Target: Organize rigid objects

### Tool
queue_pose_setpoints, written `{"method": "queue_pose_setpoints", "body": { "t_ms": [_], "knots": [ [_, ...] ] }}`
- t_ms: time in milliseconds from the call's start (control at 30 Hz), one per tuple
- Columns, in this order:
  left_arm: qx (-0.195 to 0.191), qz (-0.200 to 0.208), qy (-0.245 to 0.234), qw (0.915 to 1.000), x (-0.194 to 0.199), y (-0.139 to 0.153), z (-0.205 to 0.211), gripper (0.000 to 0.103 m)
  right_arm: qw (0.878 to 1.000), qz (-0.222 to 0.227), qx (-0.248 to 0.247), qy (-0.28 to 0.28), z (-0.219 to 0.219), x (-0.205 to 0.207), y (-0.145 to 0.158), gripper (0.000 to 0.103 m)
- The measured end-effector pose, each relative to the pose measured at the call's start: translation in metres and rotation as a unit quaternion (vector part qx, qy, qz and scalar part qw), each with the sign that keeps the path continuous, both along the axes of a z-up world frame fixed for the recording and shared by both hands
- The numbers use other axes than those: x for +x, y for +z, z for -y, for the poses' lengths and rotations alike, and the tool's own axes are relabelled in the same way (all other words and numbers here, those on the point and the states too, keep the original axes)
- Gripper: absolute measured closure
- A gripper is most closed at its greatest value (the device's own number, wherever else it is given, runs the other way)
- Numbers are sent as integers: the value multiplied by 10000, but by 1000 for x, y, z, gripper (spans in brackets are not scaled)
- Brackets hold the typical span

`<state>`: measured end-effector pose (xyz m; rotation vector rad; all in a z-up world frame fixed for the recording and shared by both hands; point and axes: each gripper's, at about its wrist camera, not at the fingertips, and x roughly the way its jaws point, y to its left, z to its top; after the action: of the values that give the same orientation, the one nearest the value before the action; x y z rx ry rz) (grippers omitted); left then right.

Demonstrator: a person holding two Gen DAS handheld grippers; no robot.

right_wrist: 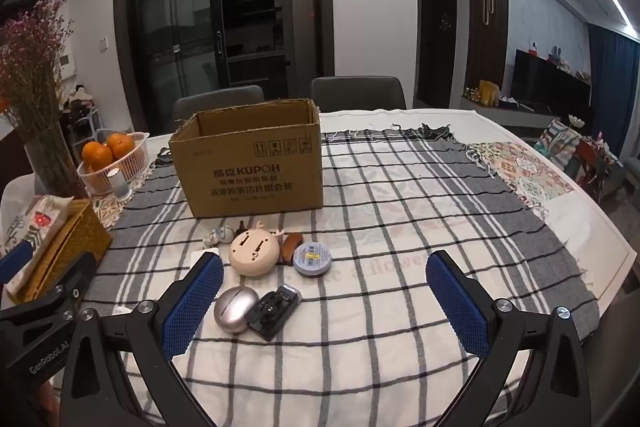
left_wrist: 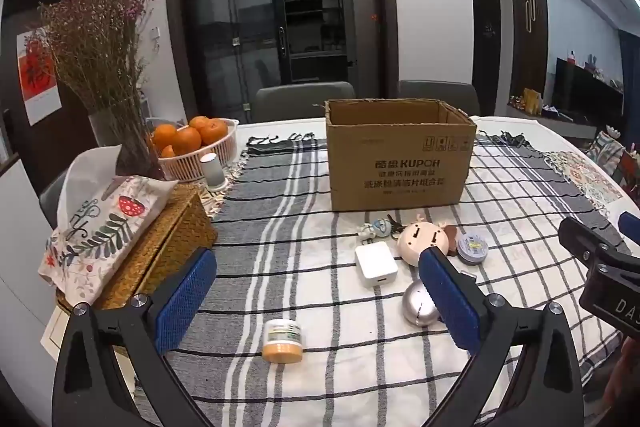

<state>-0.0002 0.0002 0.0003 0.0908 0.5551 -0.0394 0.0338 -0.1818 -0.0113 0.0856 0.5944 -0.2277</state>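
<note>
An open cardboard box (left_wrist: 400,155) (right_wrist: 252,167) stands on the checked tablecloth. In front of it lie small items: a white charger block (left_wrist: 376,264), a cream round deer-shaped gadget (left_wrist: 420,241) (right_wrist: 253,252), a figurine keychain (left_wrist: 376,229) (right_wrist: 220,235), a flat round tin (left_wrist: 473,247) (right_wrist: 312,258), a silver egg-shaped case (left_wrist: 420,303) (right_wrist: 236,305) and a black clip-like piece (right_wrist: 274,309). A small jar (left_wrist: 283,341) with an orange base lies nearer. My left gripper (left_wrist: 316,301) hangs open over the cloth. My right gripper (right_wrist: 324,301) is open too, holding nothing.
At the left stand a woven tissue box with a printed cover (left_wrist: 132,239) (right_wrist: 52,247), a vase of dried flowers (left_wrist: 100,39) (right_wrist: 36,99), a white basket of oranges (left_wrist: 196,147) (right_wrist: 112,159) and a small white cylinder (left_wrist: 210,167). Two chairs (right_wrist: 356,93) stand behind the table.
</note>
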Motion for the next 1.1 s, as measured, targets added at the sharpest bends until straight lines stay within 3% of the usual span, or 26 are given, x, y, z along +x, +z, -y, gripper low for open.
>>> {"method": "queue_pose_setpoints", "body": {
  "t_ms": [1100],
  "knots": [
    [-22,-59,-62,10000,2,-5,5,0,9998,-120,127,18,0,5,-6,1]
  ]
}}
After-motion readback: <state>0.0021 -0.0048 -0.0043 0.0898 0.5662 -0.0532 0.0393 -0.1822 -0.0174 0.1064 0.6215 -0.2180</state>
